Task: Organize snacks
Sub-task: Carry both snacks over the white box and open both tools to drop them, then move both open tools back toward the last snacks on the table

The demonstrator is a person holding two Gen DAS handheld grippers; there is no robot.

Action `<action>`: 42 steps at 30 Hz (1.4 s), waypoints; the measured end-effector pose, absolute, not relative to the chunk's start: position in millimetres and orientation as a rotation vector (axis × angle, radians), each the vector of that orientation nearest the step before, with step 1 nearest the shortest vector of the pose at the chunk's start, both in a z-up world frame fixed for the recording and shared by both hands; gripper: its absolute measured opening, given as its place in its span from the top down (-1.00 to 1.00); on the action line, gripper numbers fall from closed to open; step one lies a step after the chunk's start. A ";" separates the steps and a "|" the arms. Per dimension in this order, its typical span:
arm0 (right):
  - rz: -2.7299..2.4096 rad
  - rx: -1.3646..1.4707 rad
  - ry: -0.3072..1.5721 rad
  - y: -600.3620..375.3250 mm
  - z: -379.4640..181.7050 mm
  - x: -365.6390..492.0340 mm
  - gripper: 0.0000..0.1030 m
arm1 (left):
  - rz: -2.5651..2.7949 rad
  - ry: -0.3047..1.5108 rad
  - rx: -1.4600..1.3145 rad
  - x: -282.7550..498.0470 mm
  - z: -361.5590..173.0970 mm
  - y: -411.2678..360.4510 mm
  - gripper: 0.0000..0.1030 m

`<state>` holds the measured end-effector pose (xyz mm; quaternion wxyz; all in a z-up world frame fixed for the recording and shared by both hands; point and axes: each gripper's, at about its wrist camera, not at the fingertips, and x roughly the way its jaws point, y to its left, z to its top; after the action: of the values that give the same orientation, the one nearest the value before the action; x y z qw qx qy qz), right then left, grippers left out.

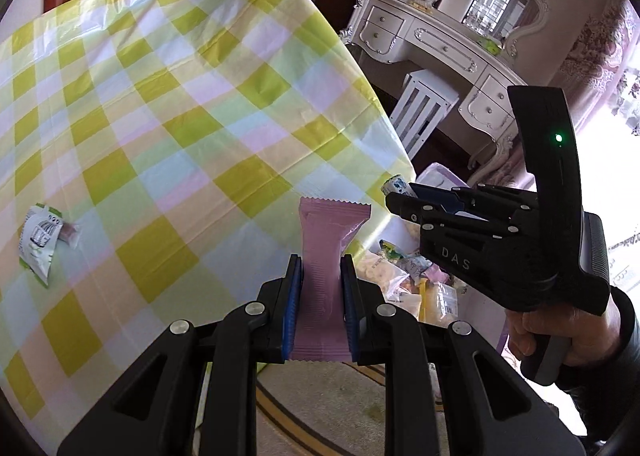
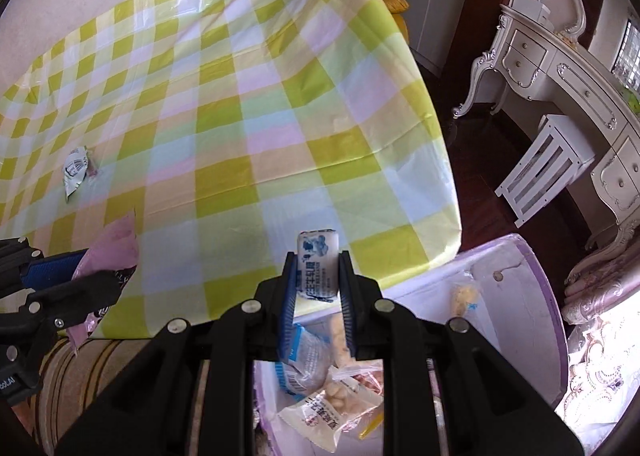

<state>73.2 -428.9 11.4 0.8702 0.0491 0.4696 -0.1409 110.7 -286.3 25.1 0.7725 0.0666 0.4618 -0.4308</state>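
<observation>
Snacks are in both sets of fingers at once. Our left gripper [image 1: 320,276] pinches a pink wrapper [image 1: 326,252] across its middle, the pads pressed hard enough to waist the packet, its serrated top standing up beyond the fingertips. Our right gripper [image 2: 318,280] is clamped on a small white-and-blue candy pack [image 2: 317,270], which pokes out past the fingertips with its printed face toward the camera.

Ahead of both pairs of fingers lies the checked worktop [image 2: 240,104]. Well beyond the left fingertips, off to their left, a green-and-white packet [image 1: 40,240] lies on the cloth, not yet collected. Below and behind the right fingers sits a lilac bin [image 2: 536,296] holding several bagged snacks [image 2: 332,408], just off the worktop's near corner.

Risks, as we judge them:
- The pink wrapper is thin and slick; held by a narrow pinch across a crushed waist, it could slide out if the hand swings fast or tilts.
- The candy pack is gripped near one end, so it could pivot between the pads and drop short of wherever it belongs.
- The two grippers ride close together, the right one just beside the left fingertips; a careless crossing could knock one snack loose.
- Releasing over the worktop edge could send a snack to the rug [image 1: 320,396].
</observation>
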 end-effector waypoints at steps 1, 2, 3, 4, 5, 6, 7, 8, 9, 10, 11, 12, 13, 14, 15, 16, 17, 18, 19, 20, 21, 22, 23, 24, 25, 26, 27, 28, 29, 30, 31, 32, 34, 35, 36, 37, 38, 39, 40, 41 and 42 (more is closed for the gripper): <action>-0.318 0.112 0.987 -439.5 8.5 68.5 0.60 | -0.954 1.011 0.160 107.0 23.1 -296.4 0.62; -0.339 0.123 0.992 -449.6 5.5 63.8 0.60 | -0.971 1.019 0.179 103.6 20.9 -306.1 0.62; -0.357 0.134 0.998 -459.0 2.6 59.4 0.60 | -0.985 1.026 0.198 100.4 18.6 -315.4 0.62; -0.374 0.144 1.002 -467.2 -0.2 55.2 0.60 | -0.996 1.033 0.213 97.6 16.2 -323.3 0.62; -0.389 0.152 1.007 -474.3 -2.9 51.4 0.60 | -1.005 1.043 0.228 95.2 13.7 -330.4 0.62; -0.402 0.160 1.011 -480.7 -5.5 47.9 0.60 | -1.011 1.050 0.243 92.6 11.6 -337.0 0.62; -0.413 0.168 1.015 -486.3 -7.8 44.5 0.60 | -1.016 1.055 0.257 90.3 9.8 -343.0 0.62; -0.422 0.175 1.018 -491.0 -9.7 41.6 0.60 | -1.024 1.060 0.270 88.1 8.4 -348.3 0.62; -0.429 0.180 1.021 -494.7 -11.3 38.6 0.60 | -1.033 1.062 0.282 85.5 7.1 -353.1 0.62; -0.435 0.184 1.023 -497.7 -13.1 36.6 0.60 | -1.039 1.064 0.293 83.3 6.0 -357.2 0.62; -0.440 0.189 1.026 -500.3 -14.8 34.4 0.60 | -1.045 1.066 0.303 81.8 4.8 -360.8 0.62; -0.443 0.193 1.029 -502.4 -16.4 32.8 0.60 | -1.050 1.069 0.312 80.0 3.7 -363.9 0.62; -0.446 0.196 1.031 -504.0 -17.9 31.1 0.60 | -1.054 1.071 0.319 78.4 2.8 -366.4 0.62; -0.448 0.198 1.033 -505.0 -19.0 29.8 0.60 | -1.057 1.072 0.323 77.8 2.0 -368.4 0.62; -0.450 0.200 1.034 -505.8 -20.0 28.9 0.60 | -1.060 1.074 0.327 77.3 1.2 -369.9 0.62; -0.453 0.201 1.035 -506.4 -20.4 28.1 0.60 | -1.062 1.078 0.330 77.2 0.2 -371.3 0.62; -0.456 0.203 1.036 -507.3 -21.0 27.4 0.60 | -1.065 1.083 0.333 79.3 -1.7 -373.3 0.61; -0.460 0.203 1.037 -507.7 -21.5 26.9 0.60 | -1.068 1.085 0.337 78.8 -2.6 -374.3 0.60; -0.465 0.200 1.037 -507.6 -21.5 26.9 0.58 | -1.069 1.087 0.339 78.5 -3.5 -374.9 0.59; -0.470 0.195 1.037 -507.4 -21.5 26.7 0.52 | -1.069 1.088 0.341 77.9 -4.2 -374.8 0.58; -0.475 0.192 1.035 -506.9 -21.3 27.2 0.44 | -1.069 1.090 0.337 77.6 -4.1 -374.6 0.56; -0.480 0.191 1.033 -507.2 -20.9 26.7 0.41 | -1.068 1.093 0.331 78.6 -4.4 -374.0 0.54; -0.484 0.189 1.032 -507.1 -20.7 26.6 0.33 | -1.065 1.095 0.324 79.8 -4.7 -374.0 0.47; -0.487 0.187 1.031 -507.5 -20.4 26.4 0.24 | -1.062 1.095 0.317 80.9 -4.6 -372.8 0.36; -0.489 0.184 1.028 -507.3 -19.9 26.1 0.20 | -1.059 1.094 0.310 81.5 -4.0 -372.1 0.32; -0.490 0.181 1.027 -506.8 -19.5 25.9 0.15 | -1.058 1.092 0.303 81.7 -3.4 -371.2 0.28; -0.490 0.179 1.027 -506.2 -19.3 26.2 0.14 | -1.057 1.092 0.298 82.3 -2.7 -370.7 0.28; -0.489 0.178 1.027 -505.7 -19.2 26.4 0.13 | -1.055 1.092 0.296 82.8 -2.7 -370.1 0.28; -0.488 0.177 1.027 -505.3 -19.0 26.7 0.11 | -1.052 1.092 0.294 82.4 -2.1 -369.2 0.28; -0.488 0.176 1.027 -504.8 -18.8 27.3 0.08 | -1.051 1.092 0.290 83.1 -2.1 -368.6 0.28; -0.489 0.174 1.026 -504.1 -18.4 27.9 0.05 | -1.049 1.091 0.287 83.5 -1.6 -368.0 0.28; -0.489 0.172 1.024 -503.6 -17.9 28.1 0.02 | -1.047 1.089 0.284 83.7 -0.9 -367.0 0.28; -0.489 0.170 1.022 -502.5 -16.5 29.1 0.00 | -1.043 1.087 0.276 85.0 0.3 -364.9 0.28; -0.489 0.169 1.021 -501.5 -16.0 29.8 -0.02 | -1.040 1.086 0.272 85.0 0.9 -363.7 0.28; -0.488 0.167 1.020 -500.5 -15.4 30.5 -0.05 | -1.036 1.084 0.267 85.6 1.7 -361.7 0.28; -0.487 0.165 1.018 -499.4 -14.6 31.3 -0.06 | -1.032 1.082 0.262 87.0 2.2 -359.9 0.28; -0.485 0.163 1.016 -498.2 -13.8 31.7 -0.09 | -1.025 1.080 0.255 88.8 2.6 -358.1 0.27; -0.481 0.160 1.013 -496.7 -12.8 32.1 -0.13 | -1.017 1.077 0.249 90.9 3.3 -355.6 0.26; -0.476 0.159 1.009 -495.1 -11.7 32.6 -0.16 | -1.005 1.072 0.244 93.1 4.3 -352.4 0.24; -0.471 0.158 1.006 -493.4 -10.5 33.5 -0.21 | -0.989 1.064 0.238 95.9 5.6 -348.4 0.17; -0.466 0.158 1.001 -491.6 -9.1 34.5 -0.26 | -0.971 1.055 0.230 99.5 7.2 -343.3 0.11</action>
<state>34.5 -491.6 -9.1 0.8483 0.0749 0.4752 -0.2212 99.5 -343.3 7.2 0.7476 0.1052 0.4825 -0.4441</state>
